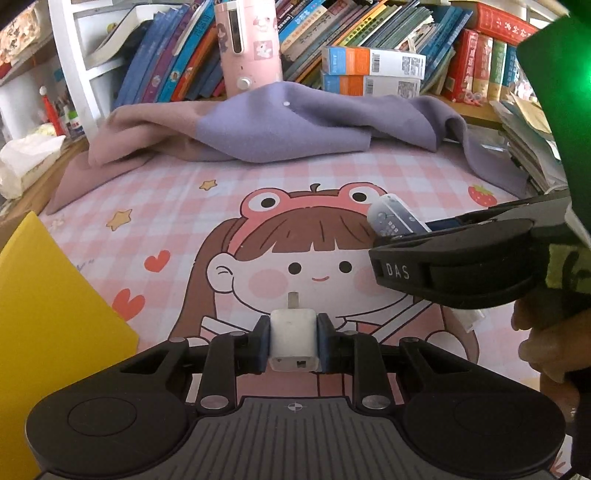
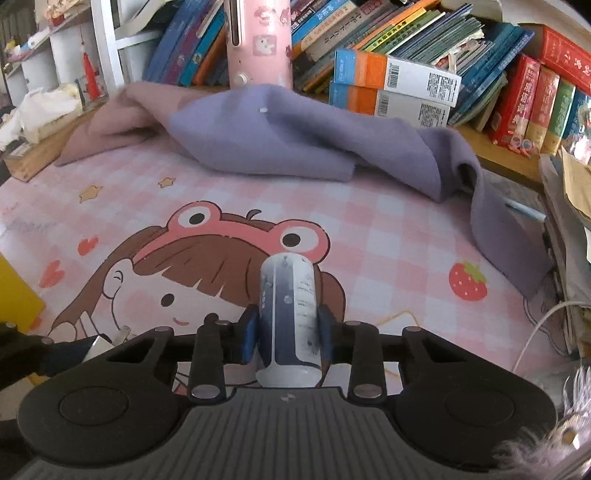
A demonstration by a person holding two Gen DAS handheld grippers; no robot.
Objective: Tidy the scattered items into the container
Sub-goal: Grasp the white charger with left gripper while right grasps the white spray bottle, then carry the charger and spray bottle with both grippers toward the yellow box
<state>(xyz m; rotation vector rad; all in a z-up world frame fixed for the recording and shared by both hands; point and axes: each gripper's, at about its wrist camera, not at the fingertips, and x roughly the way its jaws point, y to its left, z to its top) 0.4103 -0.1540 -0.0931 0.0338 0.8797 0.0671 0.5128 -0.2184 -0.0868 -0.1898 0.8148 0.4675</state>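
- Left gripper [image 1: 293, 343]: black two-finger tool with blue pads, jaws pinching a small white plastic charger plug [image 1: 293, 341]; its metal connector points away toward 12 o'clock, over the mat.
- Right gripper [image 2: 287, 338]: same build, jaws clamped on a white-and-dark-blue cylindrical tube [image 2: 289, 317] with printed text, lying lengthwise between the pads, far end toward 12 o'clock.
- In the left wrist view the right gripper enters from 3 o'clock with the tube's end showing past it; a hand [image 1: 543, 343] grips its handle at 4 o'clock.
- Surface: pink checked desk mat [image 2: 388, 221] printed with a cartoon girl in a frog hat, stars, hearts and a strawberry.
- Yellow flat-sided plastic container [image 1: 48, 332]: at 9 o'clock of the left gripper, at the mat's edge; only part is in view.
- Obstruction at 12 o'clock: a crumpled lilac and dusty-pink fleece cloth [image 2: 295, 140] lies across the far side of the mat.
- Behind the cloth: a pink cylindrical appliance with cartoon stickers [image 2: 258, 40], two stacked orange-blue-white cartons [image 2: 395, 85], and rows of leaning books [image 2: 424, 33].
- At 10 o'clock: a white tissue box [image 1: 26, 162].
- At 4 o'clock in the right wrist view: a white cable [image 2: 535, 332].
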